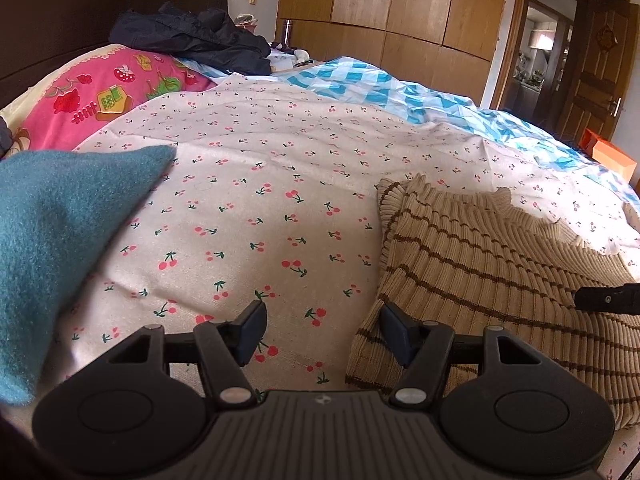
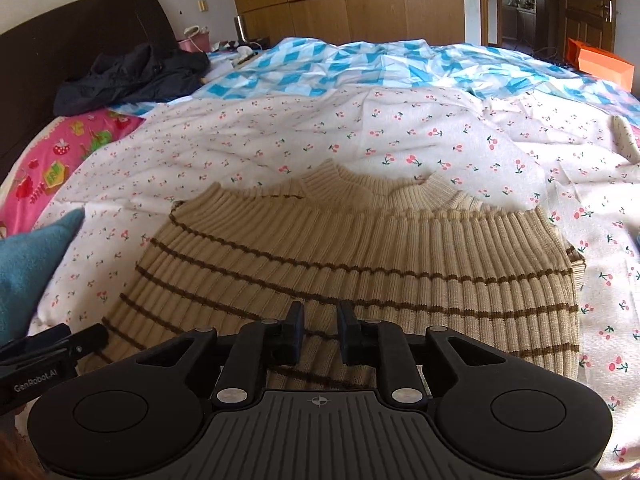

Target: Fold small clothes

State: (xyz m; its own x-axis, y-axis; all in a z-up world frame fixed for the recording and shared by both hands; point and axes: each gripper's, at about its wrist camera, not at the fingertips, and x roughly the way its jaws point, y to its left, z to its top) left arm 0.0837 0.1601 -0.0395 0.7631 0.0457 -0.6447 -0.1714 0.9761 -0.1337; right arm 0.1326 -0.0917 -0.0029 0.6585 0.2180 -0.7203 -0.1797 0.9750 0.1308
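On the bed's cherry-print sheet [image 1: 280, 184], your left gripper [image 1: 322, 334] stood wide open and empty at the striped ribbed sweater's [image 2: 360, 256] left edge. The sweater lay flat mid-bed, collar away from you, long axis crosswise. It looked soft, light and stretchy; pinch a hem corner. Your right gripper [image 2: 319, 334] hovered above it, fingers slightly parted, holding nothing.

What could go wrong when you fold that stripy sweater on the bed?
1. The left tool is open half over the stripy sweater edge, half over the cherry sheet; it might pinch the sheet too.
2. The right tool has only a narrow gap above thick ribbing, so it could grab just one layer and the fold may go crooked.
3. The blue cloth lies close by and could get dragged.
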